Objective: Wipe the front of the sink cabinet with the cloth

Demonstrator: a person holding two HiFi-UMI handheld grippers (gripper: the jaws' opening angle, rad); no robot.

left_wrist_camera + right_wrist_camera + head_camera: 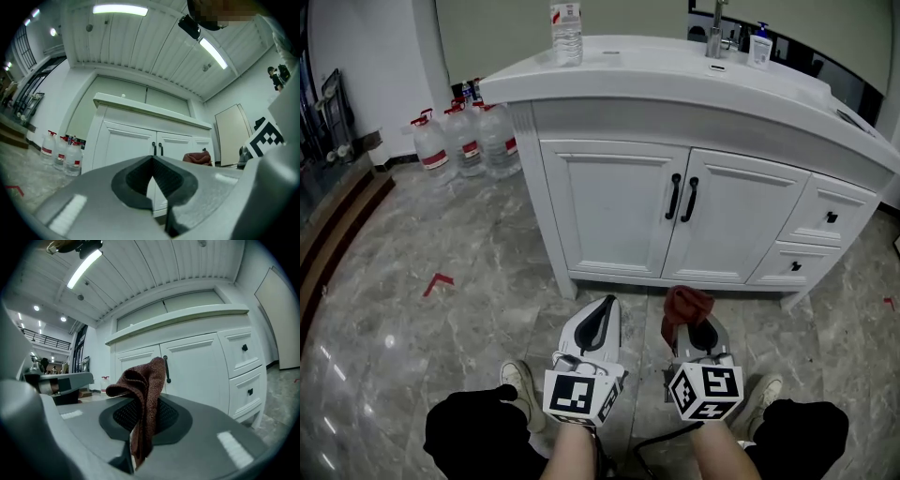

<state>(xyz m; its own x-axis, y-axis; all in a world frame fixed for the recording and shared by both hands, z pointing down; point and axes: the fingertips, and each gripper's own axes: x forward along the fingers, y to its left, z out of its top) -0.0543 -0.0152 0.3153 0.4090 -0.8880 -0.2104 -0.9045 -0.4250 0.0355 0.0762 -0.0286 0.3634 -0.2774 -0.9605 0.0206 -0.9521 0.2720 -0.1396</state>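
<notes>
A white sink cabinet (675, 216) stands ahead with two doors, black handles (682, 198) and two small drawers at its right. My right gripper (693, 326) is shut on a reddish-brown cloth (683, 306), held low in front of the cabinet's base and apart from it. The cloth (142, 399) sticks up from between the jaws in the right gripper view. My left gripper (598, 319) hangs beside it, jaws shut with nothing between them (153, 185). The cabinet doors (140, 145) show beyond it.
A water bottle (566, 33), a faucet (715, 36) and a soap dispenser (759, 44) stand on the countertop. Several large water jugs (467, 141) sit on the floor left of the cabinet. Red tape (438, 281) marks the marble floor. The person's shoes (522, 386) flank the grippers.
</notes>
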